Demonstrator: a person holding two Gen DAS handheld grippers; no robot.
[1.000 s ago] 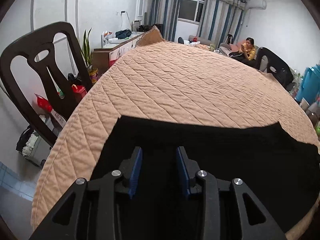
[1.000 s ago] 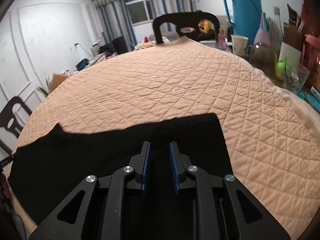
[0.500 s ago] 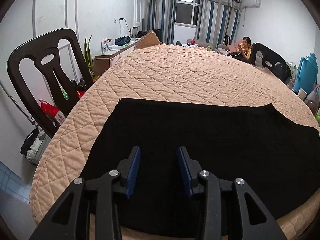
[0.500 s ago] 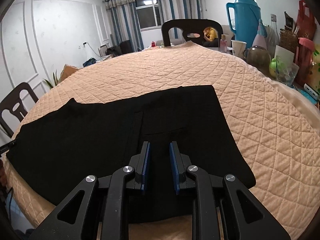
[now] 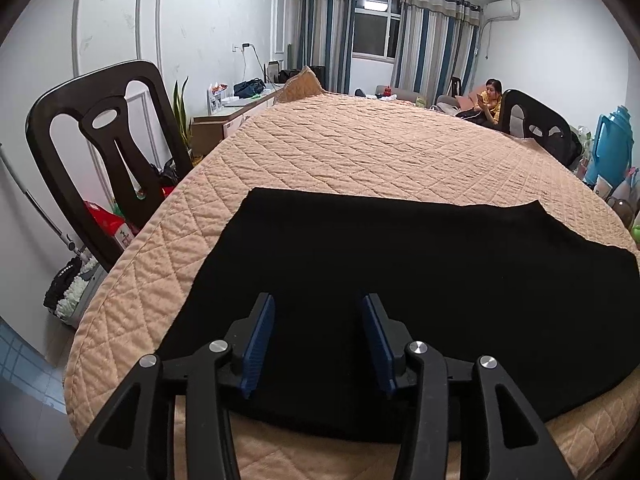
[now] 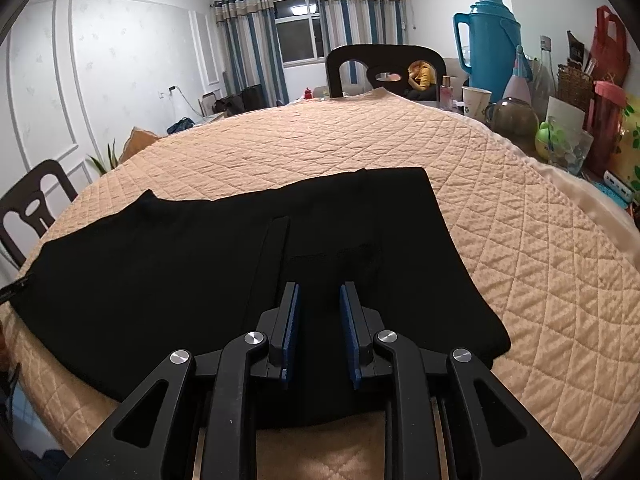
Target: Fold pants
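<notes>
Black pants [image 5: 400, 280] lie flat across the near part of a round table under a tan quilted cover [image 5: 380, 152]. My left gripper [image 5: 318, 300] hovers over their left end near the front edge; its jaws are opening, and nothing is between the blue pads [image 5: 260, 336]. In the right wrist view the pants [image 6: 180, 264] show a seam and a pocket line. My right gripper [image 6: 321, 288] hangs over their right end, open by a narrow gap and holding nothing. The cloth under both grippers is partly hidden by the fingers.
A dark chair [image 5: 108, 152] stands at the table's left, another [image 6: 384, 68] at the far side. A blue thermos [image 6: 488, 40], a paper cup [image 6: 474, 100], bottles and jars crowd the right rim. A person [image 5: 490, 100] sits far back. Bare quilt stretches beyond the pants.
Both grippers have drawn back toward the table's near edge, so the pants' front edge now shows. The left jaws stand wider apart; the right jaws look about the same.
</notes>
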